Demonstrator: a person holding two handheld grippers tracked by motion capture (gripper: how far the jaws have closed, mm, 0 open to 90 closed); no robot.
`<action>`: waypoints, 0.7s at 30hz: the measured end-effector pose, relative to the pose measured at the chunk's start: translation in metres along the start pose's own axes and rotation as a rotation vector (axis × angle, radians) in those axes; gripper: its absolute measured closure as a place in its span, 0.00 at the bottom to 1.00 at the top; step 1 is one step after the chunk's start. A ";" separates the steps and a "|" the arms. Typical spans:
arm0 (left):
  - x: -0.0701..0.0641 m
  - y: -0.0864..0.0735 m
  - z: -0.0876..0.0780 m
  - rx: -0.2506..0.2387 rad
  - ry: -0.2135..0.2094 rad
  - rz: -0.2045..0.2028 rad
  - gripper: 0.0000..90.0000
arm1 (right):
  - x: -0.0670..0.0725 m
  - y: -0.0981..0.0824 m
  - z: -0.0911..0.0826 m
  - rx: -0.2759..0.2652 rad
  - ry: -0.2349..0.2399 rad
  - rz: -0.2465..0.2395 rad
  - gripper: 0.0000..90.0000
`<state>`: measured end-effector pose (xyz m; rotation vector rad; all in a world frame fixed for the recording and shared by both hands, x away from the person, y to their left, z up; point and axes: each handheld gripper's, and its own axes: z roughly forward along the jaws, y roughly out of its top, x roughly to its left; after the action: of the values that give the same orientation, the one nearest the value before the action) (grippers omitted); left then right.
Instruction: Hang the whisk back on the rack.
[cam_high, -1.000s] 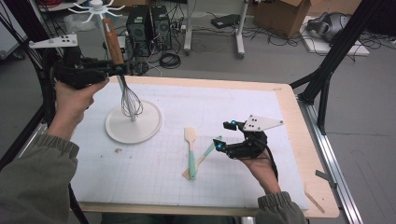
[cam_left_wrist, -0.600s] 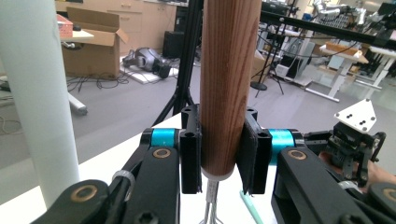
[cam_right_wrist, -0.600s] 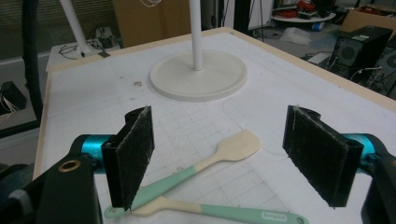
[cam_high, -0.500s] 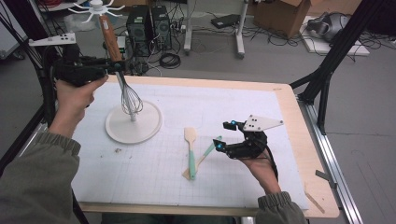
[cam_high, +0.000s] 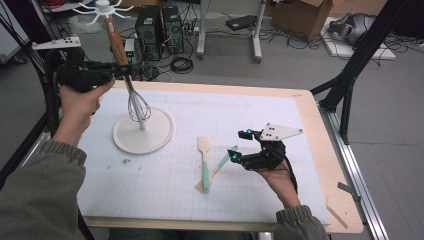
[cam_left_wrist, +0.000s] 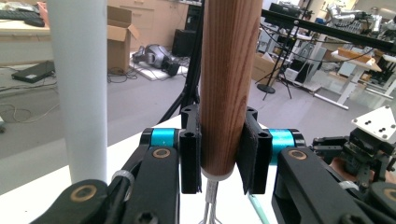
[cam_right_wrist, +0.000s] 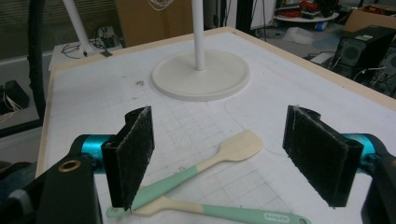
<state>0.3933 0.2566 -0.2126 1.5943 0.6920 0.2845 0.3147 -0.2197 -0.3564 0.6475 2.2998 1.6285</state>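
Whisk (cam_high: 131, 82) is where my attention goes: my left gripper (cam_high: 120, 70) has its jaws clamped on the wooden handle (cam_left_wrist: 227, 79), low down near where the wires begin. In the left gripper view both pads press the handle's sides. From the high view the whisk hangs nearly upright at about ten o'clock on the table (cam_high: 305, 107), its wire end just above the round white base (cam_high: 159, 137) of the rack and close beside the white pole (cam_left_wrist: 78, 88).

My right gripper (cam_high: 241, 146) rests at about four o'clock with jaws wide apart and nothing between them. Just at its nine o'clock lie two spatulas with green handles, crossed over each other: one (cam_right_wrist: 212, 161) with its pale blade toward the rack, the other (cam_right_wrist: 233, 214) lying under it.
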 end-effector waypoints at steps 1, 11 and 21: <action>0.000 0.000 0.000 0.000 0.006 0.001 0.80 | 0.000 0.000 0.000 0.000 -0.001 -0.001 0.27; -0.001 0.001 -0.005 0.004 0.046 0.027 0.71 | -0.001 0.000 0.001 0.002 0.000 0.005 0.27; 0.000 0.007 -0.016 0.023 0.083 0.051 0.64 | -0.004 -0.001 0.000 -0.005 -0.003 0.012 0.27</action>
<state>0.3865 0.2695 -0.2029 1.6313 0.7209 0.3836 0.3175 -0.2219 -0.3574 0.6635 2.2934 1.6374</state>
